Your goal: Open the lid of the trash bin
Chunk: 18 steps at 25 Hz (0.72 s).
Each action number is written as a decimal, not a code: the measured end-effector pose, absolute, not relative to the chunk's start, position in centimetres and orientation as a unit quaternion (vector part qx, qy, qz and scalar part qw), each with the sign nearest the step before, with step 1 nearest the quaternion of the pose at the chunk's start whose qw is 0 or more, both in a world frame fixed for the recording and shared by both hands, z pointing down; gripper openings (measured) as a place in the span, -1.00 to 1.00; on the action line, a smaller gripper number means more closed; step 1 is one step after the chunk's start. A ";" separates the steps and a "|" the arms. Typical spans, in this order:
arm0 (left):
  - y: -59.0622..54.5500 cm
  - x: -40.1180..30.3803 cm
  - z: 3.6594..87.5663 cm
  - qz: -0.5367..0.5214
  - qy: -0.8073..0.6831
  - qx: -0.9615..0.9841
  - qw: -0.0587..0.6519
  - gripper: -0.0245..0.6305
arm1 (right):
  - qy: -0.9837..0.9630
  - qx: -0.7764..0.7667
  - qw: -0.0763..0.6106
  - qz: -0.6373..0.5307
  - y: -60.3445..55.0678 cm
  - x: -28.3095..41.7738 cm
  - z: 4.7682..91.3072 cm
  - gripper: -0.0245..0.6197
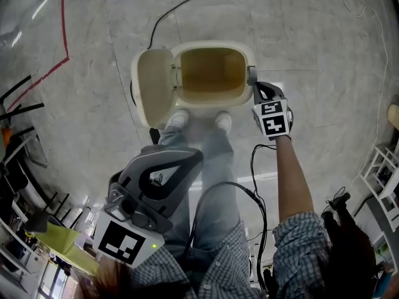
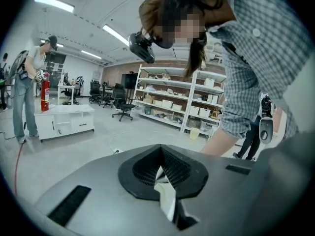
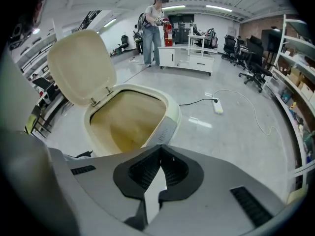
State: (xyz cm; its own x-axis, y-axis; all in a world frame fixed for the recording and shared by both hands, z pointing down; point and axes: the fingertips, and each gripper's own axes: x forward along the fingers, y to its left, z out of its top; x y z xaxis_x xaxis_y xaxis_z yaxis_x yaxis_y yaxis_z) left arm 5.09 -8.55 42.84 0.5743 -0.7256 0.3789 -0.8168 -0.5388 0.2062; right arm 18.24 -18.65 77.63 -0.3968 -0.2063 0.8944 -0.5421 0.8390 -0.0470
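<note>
The trash bin (image 1: 212, 45) stands on the floor (image 1: 312, 36), its lid (image 1: 153, 83) swung open to the left. The right gripper (image 1: 258, 90) is just beside its right rim. The left gripper (image 1: 182, 161) hangs well apart, nearer the camera.

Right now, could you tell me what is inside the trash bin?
With the lid up, the trash bin shows only bare yellowish walls; its shadowed bottom is unclear.

Bright, even light came from ceiling strips (image 3: 216, 7). Floor (image 3: 199, 123) showed pale glare patches. Bin (image 1: 209, 73) inside was dim, yellowish. Heavy fisheye bend at edges; gripper views had dark corners. Near foreground was slightly soft.
</note>
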 end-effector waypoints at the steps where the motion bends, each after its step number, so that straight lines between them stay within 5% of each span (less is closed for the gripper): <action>1: -8.5 5.1 42.9 0.125 -0.444 0.868 0.183 -0.93 | -0.818 0.232 0.498 0.171 -18.7 18.3 77.6 -0.86; 18: -7.2 3.4 42.2 0.135 -0.436 0.871 0.179 -0.93 | -0.812 0.340 0.382 0.282 -20.7 18.1 73.1 -0.86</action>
State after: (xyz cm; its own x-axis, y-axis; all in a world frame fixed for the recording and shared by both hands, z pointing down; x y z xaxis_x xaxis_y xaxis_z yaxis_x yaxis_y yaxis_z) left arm 3.39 -7.20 42.23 0.5824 -0.7120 0.3922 -0.8089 -0.5551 0.1935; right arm 18.06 -20.68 73.10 -0.4774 -0.3361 0.8119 -0.7674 0.6095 -0.1990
